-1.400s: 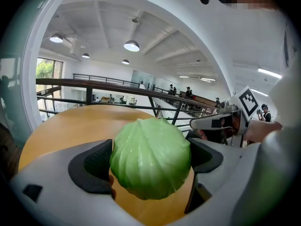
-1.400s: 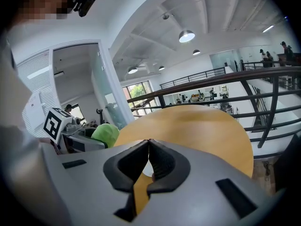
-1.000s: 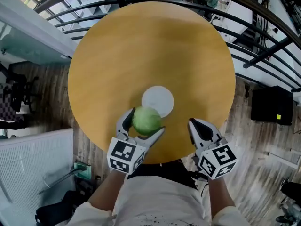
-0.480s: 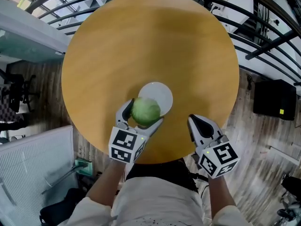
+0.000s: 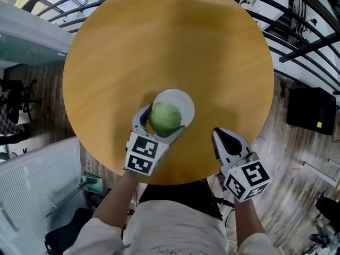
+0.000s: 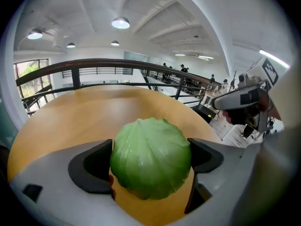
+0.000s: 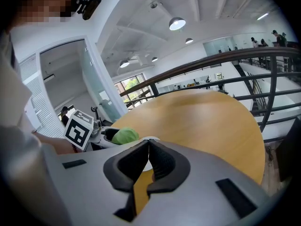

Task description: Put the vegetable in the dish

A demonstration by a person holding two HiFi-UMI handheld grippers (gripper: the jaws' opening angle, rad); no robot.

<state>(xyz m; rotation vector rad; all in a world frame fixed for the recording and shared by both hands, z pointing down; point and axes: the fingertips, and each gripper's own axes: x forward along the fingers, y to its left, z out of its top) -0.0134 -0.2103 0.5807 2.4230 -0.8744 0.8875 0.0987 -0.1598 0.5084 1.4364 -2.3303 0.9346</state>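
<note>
Now left hand-held gripper [image 5: 161, 123] clamping cabbage [image 5: 165, 118], moved forward over dish [image 5: 182, 100], right hand-held gripper [image 5: 219, 135] closed.

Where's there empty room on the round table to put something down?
The far half of the table, from the white dish to the far rim, is bare wood; so is each side of the dish. The near edge is crowded: the left gripper holds the cabbage at the dish, the right gripper shut beside it.
</note>
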